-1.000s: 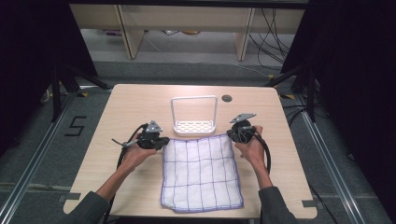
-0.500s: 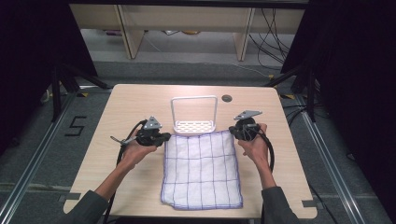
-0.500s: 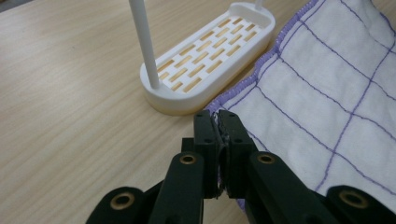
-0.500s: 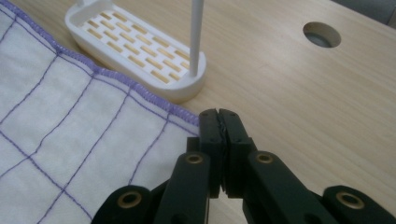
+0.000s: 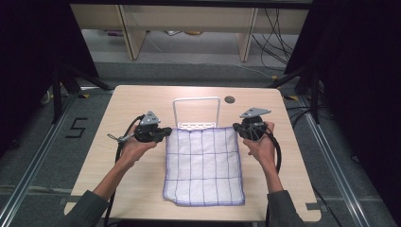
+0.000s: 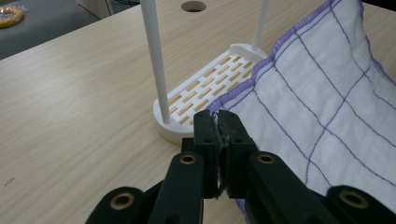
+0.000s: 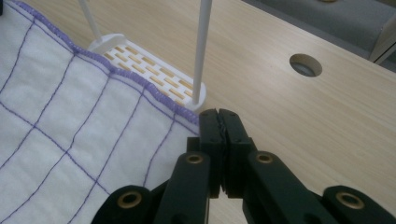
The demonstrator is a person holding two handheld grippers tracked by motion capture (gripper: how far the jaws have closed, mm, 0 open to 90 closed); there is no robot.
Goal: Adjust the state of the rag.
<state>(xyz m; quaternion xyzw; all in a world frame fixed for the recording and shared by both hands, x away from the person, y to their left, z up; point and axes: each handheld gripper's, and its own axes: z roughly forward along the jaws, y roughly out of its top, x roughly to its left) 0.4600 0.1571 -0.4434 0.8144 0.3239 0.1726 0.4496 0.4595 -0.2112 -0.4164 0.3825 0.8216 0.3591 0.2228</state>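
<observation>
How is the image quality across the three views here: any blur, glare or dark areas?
High view: soft overall, table evenly lit, surroundings nearly black. Left gripper view: the tongs slightly soft up close, cloth and white rack clear. Right gripper view: sharp weave on the cloth, far table hole a bit soft; no glare.

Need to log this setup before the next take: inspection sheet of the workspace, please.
Surface: light wooden table with a round cable hole.
Job's things: white cloth with purple grid, far corners pinched, far edge raised over the base of the white rack; near end lies on the table.
Clutter: nothing seen.
Grippers: left gripper and right gripper each shut on a far cloth corner.
Cables: black gripper cables trail along the forearms; loose cables on the floor behind the table.
Surroundings: grey floor, wooden furniture legs at the back, dark curtains at both sides.
</observation>
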